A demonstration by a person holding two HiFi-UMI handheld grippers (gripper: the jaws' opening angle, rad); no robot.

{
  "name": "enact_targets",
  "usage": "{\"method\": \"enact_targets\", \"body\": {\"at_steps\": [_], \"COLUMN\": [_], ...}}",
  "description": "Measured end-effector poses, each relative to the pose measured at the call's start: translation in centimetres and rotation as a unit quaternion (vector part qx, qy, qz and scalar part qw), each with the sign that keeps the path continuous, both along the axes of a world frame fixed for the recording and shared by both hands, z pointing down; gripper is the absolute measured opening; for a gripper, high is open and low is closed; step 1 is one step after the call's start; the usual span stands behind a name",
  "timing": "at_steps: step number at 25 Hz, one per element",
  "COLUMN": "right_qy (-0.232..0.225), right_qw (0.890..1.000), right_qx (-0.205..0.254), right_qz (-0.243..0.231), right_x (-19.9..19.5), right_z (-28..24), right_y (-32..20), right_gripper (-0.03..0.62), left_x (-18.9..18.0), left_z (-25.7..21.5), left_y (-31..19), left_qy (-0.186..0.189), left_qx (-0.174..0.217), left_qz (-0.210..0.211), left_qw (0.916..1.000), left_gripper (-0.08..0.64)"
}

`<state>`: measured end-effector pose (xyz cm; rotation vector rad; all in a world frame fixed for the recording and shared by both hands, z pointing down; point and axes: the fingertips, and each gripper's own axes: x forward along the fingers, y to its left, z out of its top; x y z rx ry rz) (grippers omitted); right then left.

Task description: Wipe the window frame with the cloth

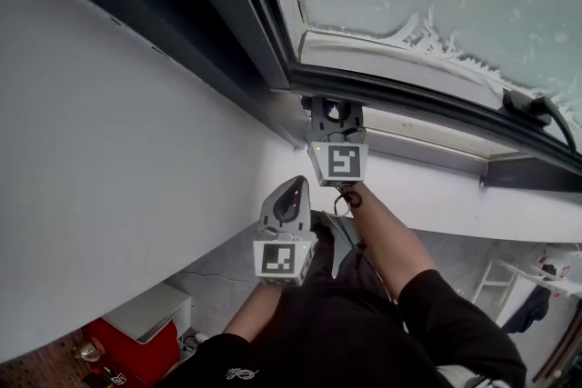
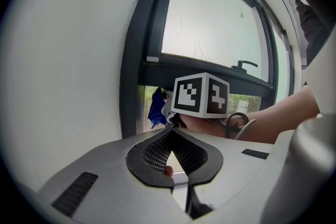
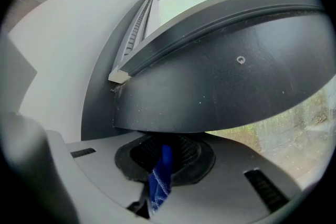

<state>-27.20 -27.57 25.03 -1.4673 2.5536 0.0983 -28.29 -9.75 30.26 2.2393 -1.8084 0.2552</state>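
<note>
The right gripper (image 3: 165,152) clamps the blue cloth (image 3: 159,182) right at the dark window frame (image 3: 220,81). The left gripper (image 2: 172,131), short of the frame, has its jaws pressed together, empty.

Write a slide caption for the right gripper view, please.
Right tool clamps a blue cloth just beneath the dark window frame.

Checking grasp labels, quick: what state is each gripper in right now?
left gripper: shut, nothing between its jaws.
right gripper: shut on the blue cloth, close by the window frame.
</note>
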Motion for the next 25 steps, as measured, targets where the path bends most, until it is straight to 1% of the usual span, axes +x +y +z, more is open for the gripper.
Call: {"method": "enact_targets", "body": {"at_steps": [5,12,21,25], "right_qy": [0.005,0.011,0.013,0.012], "right_qw": [1.0,1.0,1.0,1.0], "right_qx": [-0.002,0.002,-0.004,-0.006], "right_qz": [0.005,0.009,0.019,0.028], "right_x": [0.5,1.7,3.4,4.2], "right_z": [0.1,0.0,0.1,0.3], "right_y": [0.1,0.1,0.2,0.2], "right_gripper": [0.021,0.021,0.021,0.021], "left_x": [0.7,1.6,3.3,3.8], "left_z": [-0.2,0.1,-0.3,-0.3], "left_y": [-0.1,-0.5,-0.7,-0.6], "left_qy": [0.008,0.003,-0.006,-0.004], "left_qx": [-0.003,-0.006,-0.001,-0.003], "left_qz": [0.005,0.013,0.03,0.031], "left_qw": [1.0,0.9999,0.9995,0.9995], "left_gripper": [0.004,0.004,0.004,0.003]}}
